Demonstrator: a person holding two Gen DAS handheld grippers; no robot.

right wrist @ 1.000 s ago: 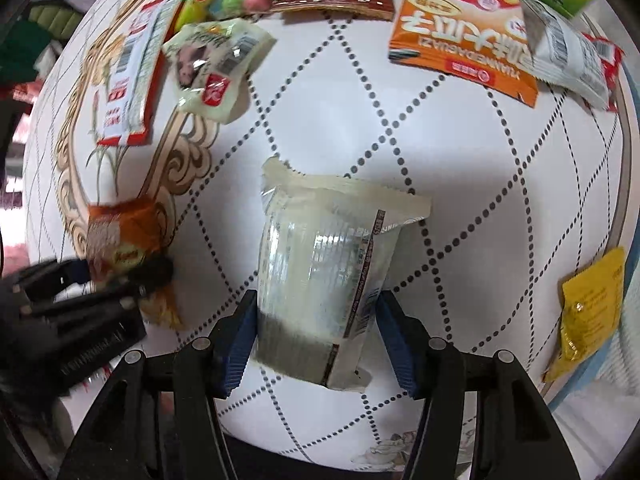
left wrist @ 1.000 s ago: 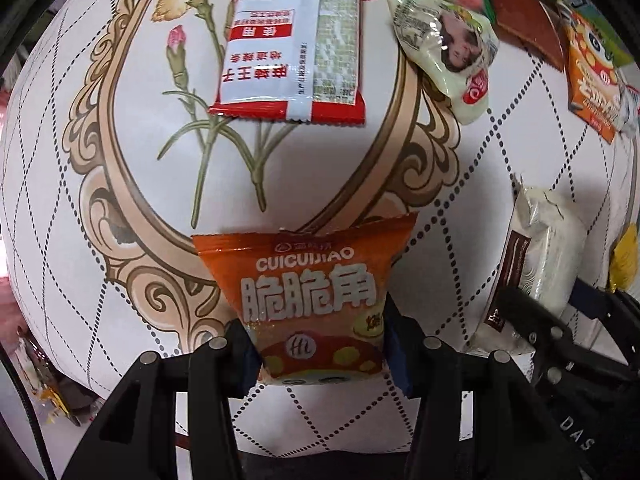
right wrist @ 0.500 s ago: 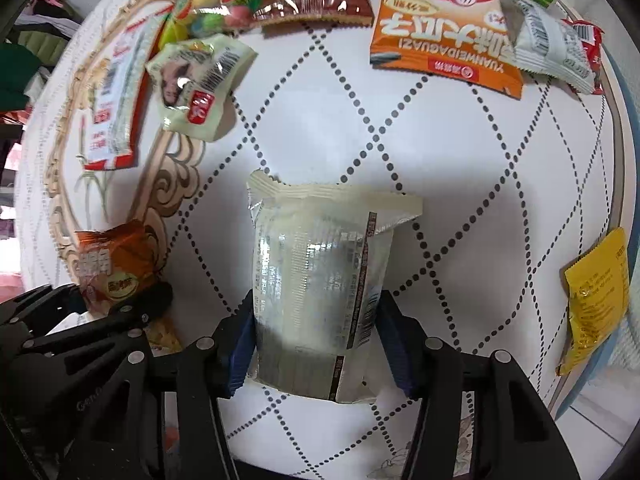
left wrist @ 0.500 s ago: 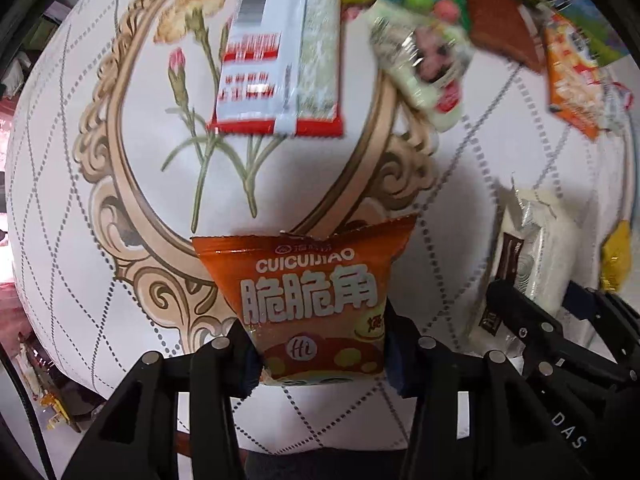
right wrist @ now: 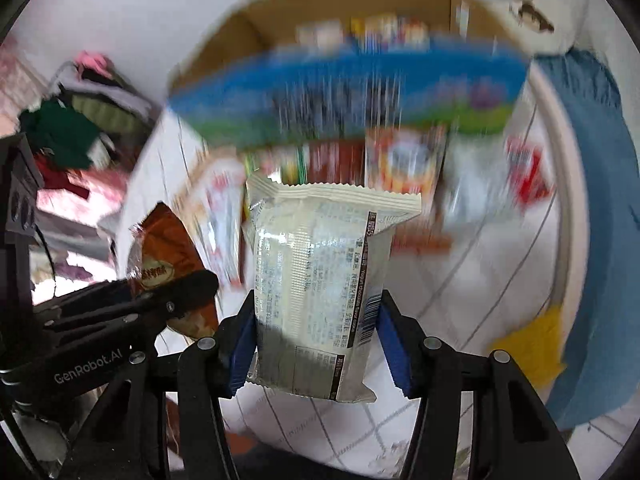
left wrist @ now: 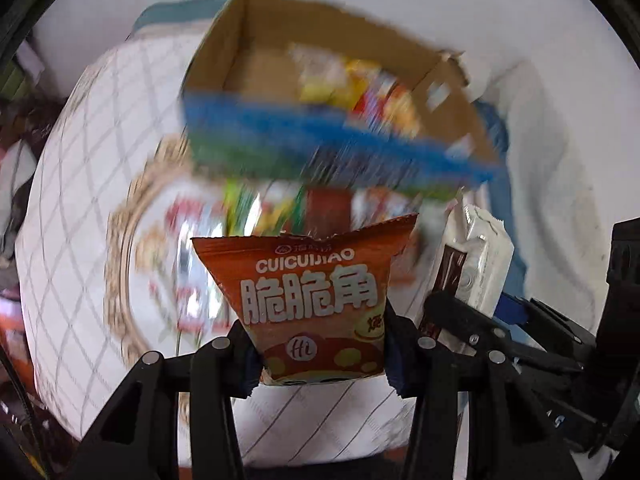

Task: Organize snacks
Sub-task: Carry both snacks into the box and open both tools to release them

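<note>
A: What is held by the left gripper (left wrist: 320,354)?

B: An orange bag (left wrist: 314,300) is clamped between its jaws, which are narrow and pressed on the lower sides of the bag. The bag is seen upright and off the tabletop (left wrist: 80,216).

A: And the right gripper (right wrist: 316,344)?

B: A pale packet (right wrist: 320,284) is gripped there in the same way, the blue pads (right wrist: 394,346) pressed on both its sides. It is also lifted clear of the tabletop. The two held snacks are seen side by side, near each other: in the left view the pale packet is just to the right of the orange bag.

A: Where is the box?

B: A cardboard box (left wrist: 256,44) with a blue and green front is seen at the far edge of the tabletop, open at the top. Some colourful snacks (left wrist: 360,84) are seen inside it, but they are too blurred to be named.

A: Is anything left on the tabletop?

B: Yes. Several packets (right wrist: 404,160) lie in a row just before the box front, all blurred. A yellow packet (right wrist: 532,344) is seen near the right edge. A blue cloth (right wrist: 592,216) hangs beyond that edge.
</note>
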